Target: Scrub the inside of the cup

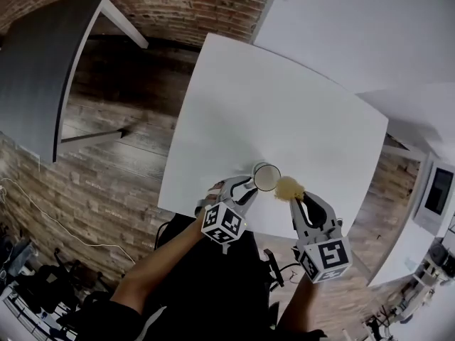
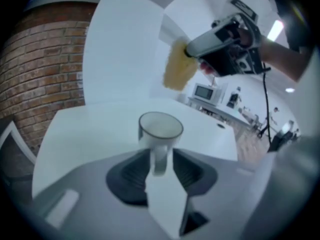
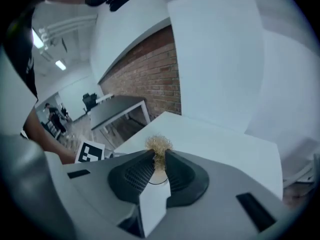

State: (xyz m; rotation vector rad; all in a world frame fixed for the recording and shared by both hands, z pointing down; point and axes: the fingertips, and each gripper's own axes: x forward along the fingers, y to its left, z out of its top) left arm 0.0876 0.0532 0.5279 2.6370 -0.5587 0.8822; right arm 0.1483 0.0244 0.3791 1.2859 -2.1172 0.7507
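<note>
**Writing.** No brand, label or legible text shows in any view. The only printed patterns are the black-and-white square markers on the left cube (image 1: pixel 224 224) and the right cube (image 1: pixel 325 256).

**Task objects.** The cup (image 1: pixel 266 177) stands upright on the white table (image 1: pixel 284 105), near its front edge, with the mouth open upward. The left gripper (image 1: pixel 242 188) lies low behind the cup. In the left gripper view its jaws stand apart with the cup's handle (image 2: pixel 159 159) between them, and the dark pads (image 2: pixel 135 176) flank the handle without visibly pressing it. The right gripper (image 1: pixel 297 203) pinches a yellow-gold scrubber (image 1: pixel 288 187) between closed jaws. In the right gripper view a tuft protrudes above the pads (image 3: pixel 137 176). In the head view the scrubber sits just to the right of the cup's rim. The left gripper view shows it raised above and beyond the cup, clear of the mouth.

**Surroundings.** A brick wall (image 1: pixel 178 6) lies behind the table, a grey table (image 1: pixel 43 69) stands to the left, and the floor (image 1: pixel 106 183) is wood with a thin pale cable (image 1: pixel 43 212) lying on it. Nothing stands between the scrubber and the cup.

**Limits.** The cup's inside is pale, and its contents or cleanliness cannot be judged. The lower part of the handle is hidden by the left gripper's body. Distant furniture and figures at the frame edges are too small to identify.
</note>
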